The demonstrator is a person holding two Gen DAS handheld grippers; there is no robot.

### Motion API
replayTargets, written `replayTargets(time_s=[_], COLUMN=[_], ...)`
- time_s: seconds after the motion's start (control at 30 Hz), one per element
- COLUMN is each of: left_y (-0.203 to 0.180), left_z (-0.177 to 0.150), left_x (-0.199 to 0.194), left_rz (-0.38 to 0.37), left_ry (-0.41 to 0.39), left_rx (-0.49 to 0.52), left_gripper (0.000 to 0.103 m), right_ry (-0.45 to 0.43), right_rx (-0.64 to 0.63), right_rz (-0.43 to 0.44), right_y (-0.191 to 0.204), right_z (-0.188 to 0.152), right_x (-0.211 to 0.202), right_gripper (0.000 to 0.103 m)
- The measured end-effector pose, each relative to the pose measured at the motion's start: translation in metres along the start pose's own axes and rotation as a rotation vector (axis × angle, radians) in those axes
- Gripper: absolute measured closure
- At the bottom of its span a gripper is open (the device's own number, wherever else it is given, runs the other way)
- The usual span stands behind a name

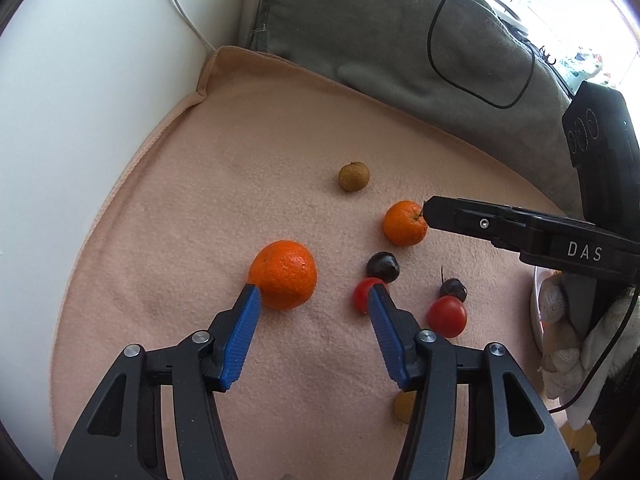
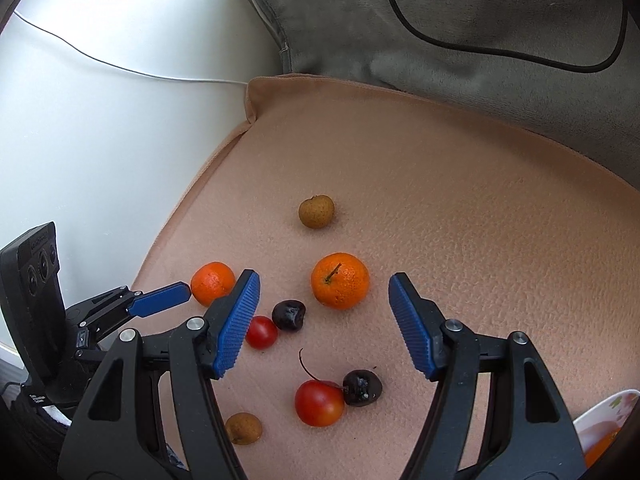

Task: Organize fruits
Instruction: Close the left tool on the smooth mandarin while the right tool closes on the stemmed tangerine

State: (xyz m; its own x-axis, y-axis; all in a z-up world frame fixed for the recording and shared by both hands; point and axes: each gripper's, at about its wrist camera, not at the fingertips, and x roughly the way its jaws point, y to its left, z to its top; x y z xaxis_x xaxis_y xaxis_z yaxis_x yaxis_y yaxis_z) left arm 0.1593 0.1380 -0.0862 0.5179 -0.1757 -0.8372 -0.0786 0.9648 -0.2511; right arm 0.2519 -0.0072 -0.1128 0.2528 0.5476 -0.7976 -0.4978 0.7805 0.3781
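Fruit lies on a pink cloth [image 1: 200,208]. My left gripper [image 1: 314,294] is open, its fingers on either side of a large mandarin [image 1: 283,274], which also shows in the right wrist view [image 2: 212,283]. My right gripper [image 2: 324,284] is open above a second mandarin [image 2: 340,285]; in the left wrist view its black finger [image 1: 480,222] touches that mandarin [image 1: 404,223]. Two dark cherries [image 2: 289,315] [image 2: 362,387], two red tomatoes [image 2: 262,332] [image 2: 319,403] and two brown longans [image 2: 316,211] [image 2: 243,428] lie around.
A grey cushion [image 1: 380,32] with a black cable [image 1: 434,40] lies behind the cloth. A white wall [image 1: 80,100] with a white cord is at left. A white plate's rim [image 2: 608,412] holding something orange shows at lower right.
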Motion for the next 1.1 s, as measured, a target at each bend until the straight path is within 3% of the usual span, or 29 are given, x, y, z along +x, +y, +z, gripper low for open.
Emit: replayTargets(time_s=[0.53, 0.7, 0.9, 1.1], left_y=[0.017, 0.025, 0.03, 0.027], left_z=[0.015, 0.015, 0.016, 0.018], left_x=[0.015, 0.023, 0.027, 0.028], left_rz=[-0.007, -0.017, -0.034, -0.025], left_ry=[0.004, 0.026, 0.032, 0.024], left_rx=[-0.101, -0.129, -0.141, -0.125], left_gripper=[0.049, 0.049, 0.063, 0.063], right_ry=[0.046, 0.064, 0.07, 0.074], right_rx=[0.048, 0.04, 0.042, 0.049], right_rz=[0.004, -0.005, -0.013, -0.023], right_y=[-0.007, -0.003, -0.002, -0.006], right_z=[0.006, 0.009, 0.011, 0.011], right_x=[0.031, 0.044, 0.051, 0.055], right_gripper=[0.034, 0.04, 0.045, 0.054])
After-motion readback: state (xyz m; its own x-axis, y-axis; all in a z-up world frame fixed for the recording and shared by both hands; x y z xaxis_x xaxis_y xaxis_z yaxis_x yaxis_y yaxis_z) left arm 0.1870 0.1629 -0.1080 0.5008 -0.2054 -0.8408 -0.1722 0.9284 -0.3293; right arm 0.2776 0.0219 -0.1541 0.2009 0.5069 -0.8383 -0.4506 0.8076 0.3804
